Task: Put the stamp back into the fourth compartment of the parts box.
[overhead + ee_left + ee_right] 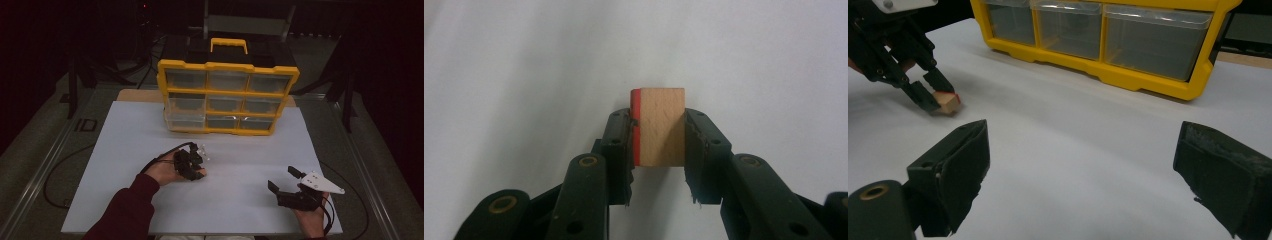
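A small wooden block (659, 126) with one red face is pinched between the jaws of the left gripper (658, 150), low at the white table (125, 150). The right gripper (286, 181) is held spread and empty. The yellow drawer organizer (227, 95) is judged the likely destination; transfer remains.

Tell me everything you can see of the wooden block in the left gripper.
The block is small, of pale bare wood, with one face painted red. The left gripper is shut on it, one jaw against the red face, the other against the opposite bare side. It sits low at the white table, in front of the yellow organizer; contact with the table cannot be told.
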Demonstrator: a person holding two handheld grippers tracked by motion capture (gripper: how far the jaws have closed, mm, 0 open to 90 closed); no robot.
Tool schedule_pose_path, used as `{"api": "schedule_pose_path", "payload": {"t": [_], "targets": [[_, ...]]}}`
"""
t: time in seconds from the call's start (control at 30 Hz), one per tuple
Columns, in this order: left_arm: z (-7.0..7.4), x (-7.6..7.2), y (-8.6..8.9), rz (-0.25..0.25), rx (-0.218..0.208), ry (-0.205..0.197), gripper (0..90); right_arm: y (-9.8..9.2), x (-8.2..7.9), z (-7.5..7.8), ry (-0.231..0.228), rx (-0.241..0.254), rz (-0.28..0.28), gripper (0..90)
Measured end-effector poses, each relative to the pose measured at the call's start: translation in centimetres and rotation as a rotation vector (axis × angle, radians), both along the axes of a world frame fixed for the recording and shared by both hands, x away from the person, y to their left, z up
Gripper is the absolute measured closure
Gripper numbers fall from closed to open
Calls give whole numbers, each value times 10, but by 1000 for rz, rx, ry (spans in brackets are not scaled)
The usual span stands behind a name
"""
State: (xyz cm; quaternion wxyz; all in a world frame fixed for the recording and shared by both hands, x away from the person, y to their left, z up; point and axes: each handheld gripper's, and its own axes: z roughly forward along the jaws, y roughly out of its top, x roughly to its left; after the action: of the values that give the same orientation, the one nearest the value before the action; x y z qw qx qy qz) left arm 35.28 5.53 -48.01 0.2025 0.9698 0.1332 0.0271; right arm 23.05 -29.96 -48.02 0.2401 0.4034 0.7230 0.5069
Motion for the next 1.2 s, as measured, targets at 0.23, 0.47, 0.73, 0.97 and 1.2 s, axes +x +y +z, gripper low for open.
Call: {"api": "schedule_pose_path", "payload": {"t": [0.23,0.47,0.73,0.97,1.2], "targets": [[10,2,0,-4,-10,-7,667,-1,0,0,1,3,-1,78],[17,3,0,-9,-16,-15,667,0,0,0,2,1,-1,78],[23,4,0,-11,-24,-21,667,0,0,0,1,1,0,78],[30,5,-1,-11,-34,-23,667,0,0,0,1,2,1,78],[37,6,-1,-13,-42,-26,667,0,0,0,2,4,1,78]]}}
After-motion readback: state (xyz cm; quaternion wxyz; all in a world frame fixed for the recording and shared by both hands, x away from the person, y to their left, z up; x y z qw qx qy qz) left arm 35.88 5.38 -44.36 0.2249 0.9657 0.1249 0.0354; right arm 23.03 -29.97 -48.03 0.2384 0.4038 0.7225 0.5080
